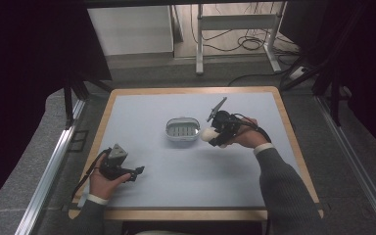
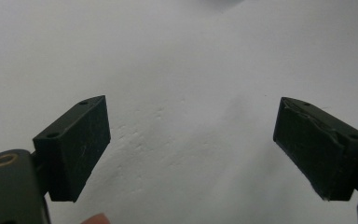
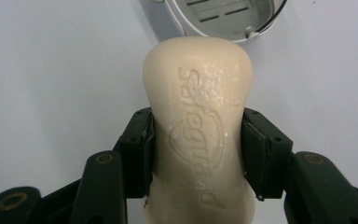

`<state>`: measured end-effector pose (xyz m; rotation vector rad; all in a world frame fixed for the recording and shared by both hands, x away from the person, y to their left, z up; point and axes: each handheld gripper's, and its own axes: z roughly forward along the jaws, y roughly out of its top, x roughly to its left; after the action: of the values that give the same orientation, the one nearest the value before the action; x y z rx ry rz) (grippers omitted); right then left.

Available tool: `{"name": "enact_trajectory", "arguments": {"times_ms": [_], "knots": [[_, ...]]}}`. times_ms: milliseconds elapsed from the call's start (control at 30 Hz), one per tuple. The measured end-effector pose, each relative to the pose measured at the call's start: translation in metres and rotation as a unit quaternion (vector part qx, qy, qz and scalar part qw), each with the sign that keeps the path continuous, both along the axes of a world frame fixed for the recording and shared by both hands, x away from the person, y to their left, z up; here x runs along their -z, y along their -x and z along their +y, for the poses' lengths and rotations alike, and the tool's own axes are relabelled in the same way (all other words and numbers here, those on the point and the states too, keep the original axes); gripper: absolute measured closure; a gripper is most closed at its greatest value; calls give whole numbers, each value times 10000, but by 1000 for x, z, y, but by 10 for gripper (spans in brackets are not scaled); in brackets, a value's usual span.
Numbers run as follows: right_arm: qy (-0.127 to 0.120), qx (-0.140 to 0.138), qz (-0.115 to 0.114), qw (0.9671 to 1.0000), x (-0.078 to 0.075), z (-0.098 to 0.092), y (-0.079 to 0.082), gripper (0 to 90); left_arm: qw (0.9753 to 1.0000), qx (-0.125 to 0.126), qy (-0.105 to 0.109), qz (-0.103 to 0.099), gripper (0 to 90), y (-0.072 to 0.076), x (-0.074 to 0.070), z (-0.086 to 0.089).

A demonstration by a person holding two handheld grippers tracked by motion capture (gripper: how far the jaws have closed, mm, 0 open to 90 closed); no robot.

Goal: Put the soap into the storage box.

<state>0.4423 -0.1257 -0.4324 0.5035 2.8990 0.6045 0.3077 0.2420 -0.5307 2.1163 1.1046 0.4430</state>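
Observation:
A cream bar of soap (image 3: 198, 130) with embossed lettering is clamped at its waist between the jaws of my right gripper (image 3: 198, 149). From above, the soap (image 1: 208, 134) hangs just right of a white soap dish (image 1: 182, 129) with a slotted grey insert, and the right gripper (image 1: 214, 136) points toward it. The dish's rim (image 3: 223, 35) lies just beyond the soap's tip. My left gripper (image 1: 139, 171) rests low at the table's front left, open, with bare mat between its jaws (image 2: 191, 149).
A pale blue mat (image 1: 186, 171) covers the wooden table (image 1: 293, 147). Behind the table stand a metal frame (image 1: 235, 22) and loose cables (image 1: 249, 44) on the floor. Rails run along both sides.

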Motion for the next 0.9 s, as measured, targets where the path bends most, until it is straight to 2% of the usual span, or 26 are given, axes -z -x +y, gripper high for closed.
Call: {"name": "enact_trajectory", "arguments": {"times_ms": [100,633,700,900], "knots": [[-78,3,-17,10000,-2,2,-2,487,10000,2,4,-5,113,0,0,0],[-61,-186,-7,9998,-9,22,-15,487,10000,29,3,-34,113,0,0,0],[-10,-197,-32,9998,-10,25,-16,487,10000,28,4,-34,113,0,0,0],[-59,-187,-25,9998,-12,31,-22,487,10000,29,-8,-34,112,0,0,0]]}}
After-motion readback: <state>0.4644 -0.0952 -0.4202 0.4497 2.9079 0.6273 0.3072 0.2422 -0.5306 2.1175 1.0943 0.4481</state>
